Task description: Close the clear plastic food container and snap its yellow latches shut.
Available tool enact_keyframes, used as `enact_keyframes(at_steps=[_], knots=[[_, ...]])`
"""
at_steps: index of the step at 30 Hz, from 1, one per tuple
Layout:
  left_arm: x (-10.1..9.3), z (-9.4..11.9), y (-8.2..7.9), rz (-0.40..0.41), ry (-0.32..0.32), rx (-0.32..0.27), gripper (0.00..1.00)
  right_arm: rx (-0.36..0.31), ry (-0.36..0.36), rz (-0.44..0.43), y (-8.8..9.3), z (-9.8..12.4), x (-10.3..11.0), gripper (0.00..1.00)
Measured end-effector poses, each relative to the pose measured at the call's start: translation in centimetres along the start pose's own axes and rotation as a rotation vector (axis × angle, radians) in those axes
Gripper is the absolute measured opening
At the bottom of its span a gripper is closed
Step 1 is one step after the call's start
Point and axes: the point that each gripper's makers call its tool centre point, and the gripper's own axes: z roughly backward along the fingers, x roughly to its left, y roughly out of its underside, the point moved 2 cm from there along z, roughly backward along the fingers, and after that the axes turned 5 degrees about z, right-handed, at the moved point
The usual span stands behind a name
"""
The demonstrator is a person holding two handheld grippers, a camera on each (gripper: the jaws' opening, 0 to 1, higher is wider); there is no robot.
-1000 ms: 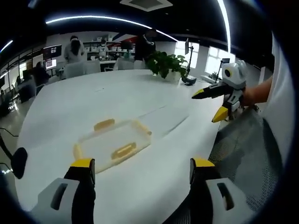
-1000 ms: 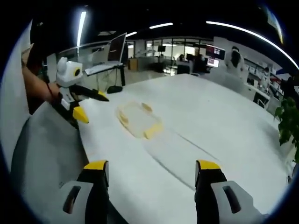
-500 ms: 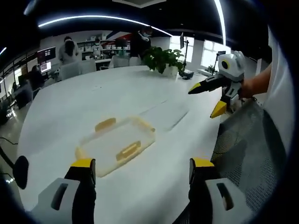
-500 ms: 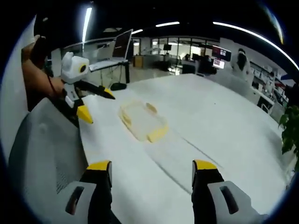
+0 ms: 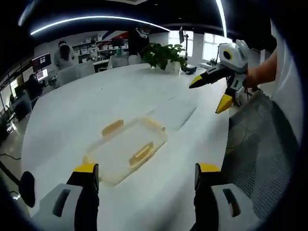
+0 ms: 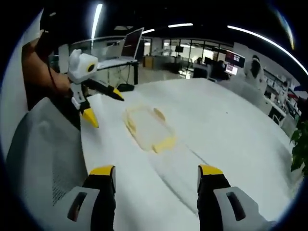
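clear plastic food container point(image 5: 127, 155) point(image 6: 146, 128) with yellow latches point(image 5: 141, 154) lies on the white worktop point(image 5: 72, 115); left gripper point(image 5: 144, 175) and right gripper point(image 6: 156, 178) hover, jaws wide, holding nothing.

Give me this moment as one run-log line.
left tongs: open, empty | right tongs: open, empty | container: on white table, untouched

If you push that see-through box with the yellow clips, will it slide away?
Probably. The clear container looks thin, empty and flat on the smooth white table, so it would likely slide, not tip. Its yellow latches probably flap loosely. Neither open gripper is touching it.
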Motion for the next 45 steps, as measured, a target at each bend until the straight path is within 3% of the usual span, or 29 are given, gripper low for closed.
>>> enact_keyframes(at_steps=[20,45], knots=[[1.9,-0.3,0.5,-0.049,0.018,0.04,0.8,-0.005,-0.042,0.049,-1.4,-2.3,-1.2,0.67],[4.2,-0.8,0.9,-0.149,0.027,0.106,0.74,0.039,-0.124,0.178,-2.5,-5.5,-1.4,0.65]])
